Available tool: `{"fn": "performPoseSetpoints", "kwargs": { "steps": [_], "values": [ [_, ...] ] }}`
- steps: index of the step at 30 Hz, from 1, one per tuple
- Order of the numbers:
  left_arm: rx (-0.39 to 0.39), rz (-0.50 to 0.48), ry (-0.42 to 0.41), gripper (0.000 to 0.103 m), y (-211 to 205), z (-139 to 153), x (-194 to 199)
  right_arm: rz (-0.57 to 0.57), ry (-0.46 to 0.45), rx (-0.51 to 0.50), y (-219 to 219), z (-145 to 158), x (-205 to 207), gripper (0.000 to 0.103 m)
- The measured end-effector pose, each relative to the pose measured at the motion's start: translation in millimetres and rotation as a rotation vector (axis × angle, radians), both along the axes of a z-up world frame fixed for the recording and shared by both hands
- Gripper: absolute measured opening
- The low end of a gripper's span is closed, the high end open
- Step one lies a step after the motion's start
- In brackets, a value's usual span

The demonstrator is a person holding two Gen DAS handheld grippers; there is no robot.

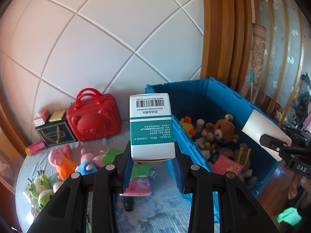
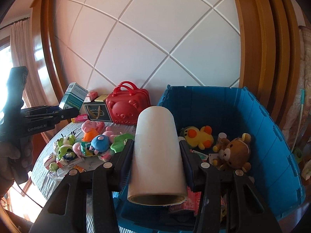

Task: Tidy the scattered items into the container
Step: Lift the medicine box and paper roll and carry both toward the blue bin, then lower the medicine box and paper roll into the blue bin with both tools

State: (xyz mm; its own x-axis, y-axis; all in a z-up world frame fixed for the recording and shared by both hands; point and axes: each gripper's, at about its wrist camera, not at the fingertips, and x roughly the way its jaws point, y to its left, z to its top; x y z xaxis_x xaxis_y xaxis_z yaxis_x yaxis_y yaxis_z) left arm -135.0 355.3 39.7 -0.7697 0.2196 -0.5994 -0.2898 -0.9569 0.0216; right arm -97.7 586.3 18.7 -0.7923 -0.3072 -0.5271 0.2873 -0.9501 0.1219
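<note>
Left gripper clamps a green-and-white box beside the blue crate. Right gripper clamps a white roll above the crate.

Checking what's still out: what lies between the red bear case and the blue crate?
In the right wrist view, only bare bedcover separates the red bear case from the blue crate.

Blue bin is open on top, so plenty of room to come in from above; its floor is crowded though, brown bear and yellow duck hog the far side; left of it, plush toys and a red case clutter the table.
</note>
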Motion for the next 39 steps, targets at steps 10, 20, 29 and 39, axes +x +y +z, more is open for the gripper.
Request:
{"fn": "performPoseSetpoints", "kwargs": {
  "steps": [10,20,29,39],
  "values": [
    [-0.047,-0.086,-0.029,0.035,82,0,-23,-0.133,-0.013,-0.03,69,-10,-8,0.045],
    [-0.081,-0.173,-0.067,0.035,150,-11,-39,-0.242,-0.035,-0.034,128,-20,-4,0.045],
    [-0.07,-0.216,-0.071,0.035,183,-13,-54,-0.278,-0.044,-0.018,144,-24,-9,0.045],
    [-0.068,-0.245,-0.076,0.035,209,-16,-78,-0.28,-0.051,-0.006,147,-28,-23,0.045]
  ]
}}
